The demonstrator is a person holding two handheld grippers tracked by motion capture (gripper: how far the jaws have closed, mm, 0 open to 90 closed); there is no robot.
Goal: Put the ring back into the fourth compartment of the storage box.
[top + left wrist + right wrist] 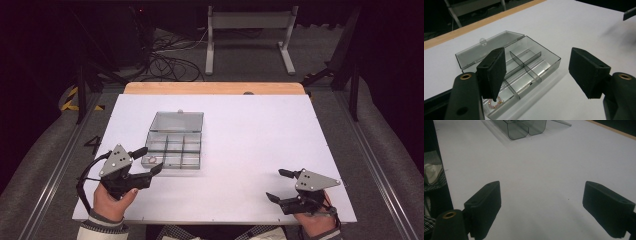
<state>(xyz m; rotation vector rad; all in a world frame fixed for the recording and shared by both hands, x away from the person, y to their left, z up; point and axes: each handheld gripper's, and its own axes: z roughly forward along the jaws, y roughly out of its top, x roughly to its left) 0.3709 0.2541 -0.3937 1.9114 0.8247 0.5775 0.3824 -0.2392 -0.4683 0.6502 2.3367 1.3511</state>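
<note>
Item: clear compartment box (175,145), smoke-tinted plastic, on the white table (250,150), left of centre and toward the person's side. Lid (178,121) open, folded flat back on the far side; six compartments in a grid. Contents: one small beaded piece, pinkish with gold links, probably a bracelet (495,103), lying in the near-left compartment; the other compartments look empty as far as can be seen. Left gripper (148,160): jaws spread wide, holding nothing, poised just at the box's near-left corner, one jaw over the compartment with the bracelet. Right gripper (279,185): jaws likewise wide apart and empty, resting low near the table's near-right edge, well apart from the box. Status, as judged: the bracelet appears already stowed and released; what most likely remains is swinging the lid over and pressing it closed. Beyond: wooden table edge (215,88), cables and a metal stand on the floor behind.
</note>
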